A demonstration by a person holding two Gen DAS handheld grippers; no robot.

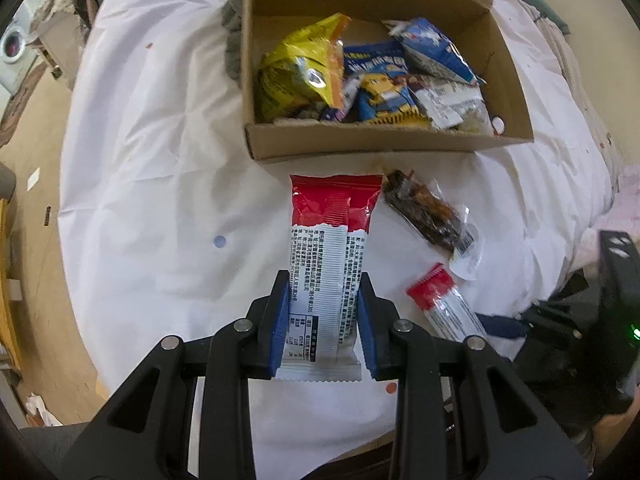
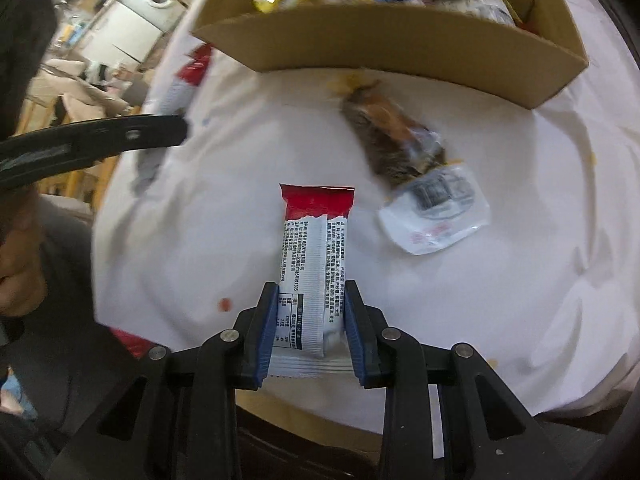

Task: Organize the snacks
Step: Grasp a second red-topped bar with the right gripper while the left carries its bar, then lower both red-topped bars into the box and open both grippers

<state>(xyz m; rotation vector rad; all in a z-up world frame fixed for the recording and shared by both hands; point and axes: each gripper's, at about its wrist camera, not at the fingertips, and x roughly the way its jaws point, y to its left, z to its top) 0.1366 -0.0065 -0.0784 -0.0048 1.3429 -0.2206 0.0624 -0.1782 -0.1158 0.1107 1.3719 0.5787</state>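
Holding one snack bar each, both claws were already loaded when I looked. The left claw (image 1: 323,320) was clamped on a red-and-white foil-wrapped snack bar (image 1: 328,248), and the right claw (image 2: 310,328) was pinched on a second red-and-white wrapped bar (image 2: 314,256), pads pressing its lower end. Both bars stuck straight out ahead of the fingers, red end leading, long axis pointed roughly at the open brown cardboard box (image 1: 384,140) on the white-clothed table (image 1: 160,160).

That box was the landmark for everything. Inside it sat a yellow crinkly chip bag (image 1: 300,72) and some blue snack packets (image 1: 384,96). Just short of its near wall lay a dark brown snack in a clear wrapper (image 1: 428,212), angled diagonally, not touching the box as far as I could tell.

From the left wrist view the box's near wall was right beyond the bar's red tip, so I'd guess the left hand had the shorter trip. The right bar's tip was further back from the box, with the brown snack (image 2: 396,136) off to one side of its path. Getting over that front wall looked like the tricky bit.
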